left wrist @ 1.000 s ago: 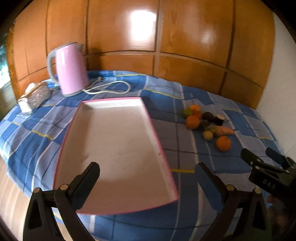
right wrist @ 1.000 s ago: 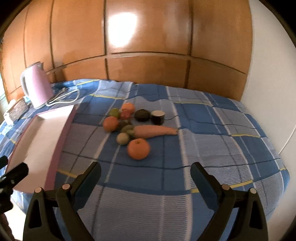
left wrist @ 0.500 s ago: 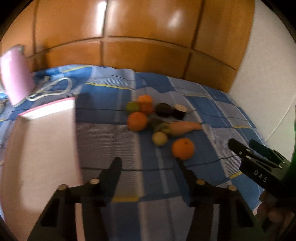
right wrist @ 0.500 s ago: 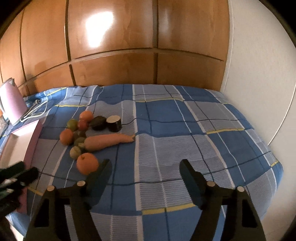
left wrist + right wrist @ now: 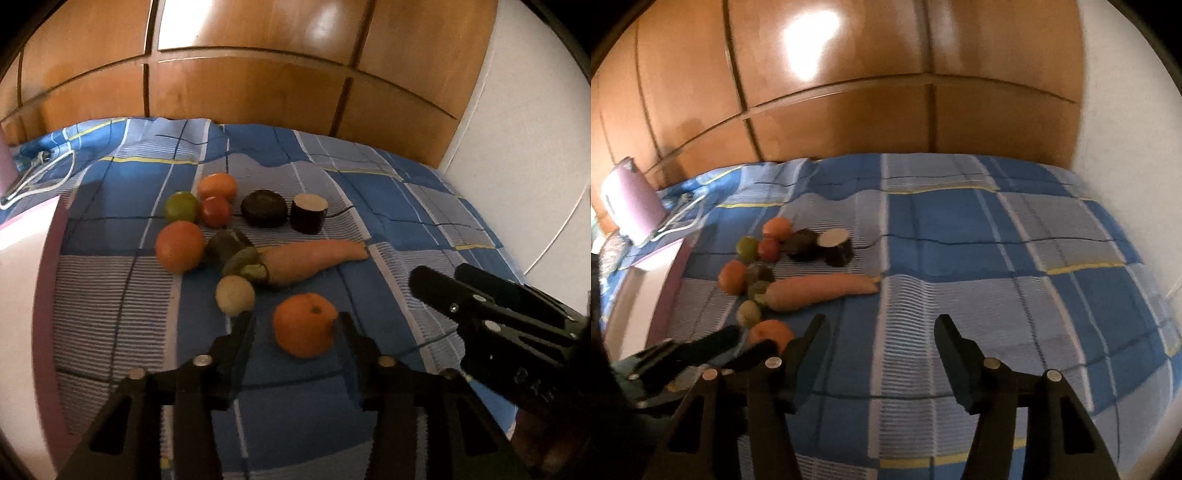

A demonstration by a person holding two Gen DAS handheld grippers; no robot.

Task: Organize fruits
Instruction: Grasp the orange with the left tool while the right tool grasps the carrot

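A cluster of produce lies on the blue plaid cloth. The nearest orange [image 5: 303,324] sits between the open fingers of my left gripper [image 5: 295,325], which is not closed on it. Behind it lie a pale round fruit [image 5: 235,295], a carrot [image 5: 306,258], a second orange [image 5: 180,246], a green fruit [image 5: 181,206], a red fruit [image 5: 217,211] and dark pieces [image 5: 264,208]. The white pink-rimmed tray [image 5: 22,280] lies at the left. My right gripper [image 5: 879,332] is open and empty over bare cloth, right of the carrot [image 5: 820,290]; it also shows in the left wrist view [image 5: 439,286].
A pink kettle [image 5: 629,201] with a white cord [image 5: 40,173] stands at the back left. Wooden panels [image 5: 258,81] rise behind the table and a white wall [image 5: 524,147] bounds the right side. The left gripper also shows in the right wrist view [image 5: 738,345].
My left gripper has swung right from the tray and moved in on the fruit, its fingers now either side of the nearest orange. My right gripper has drifted right and closer to the cloth.
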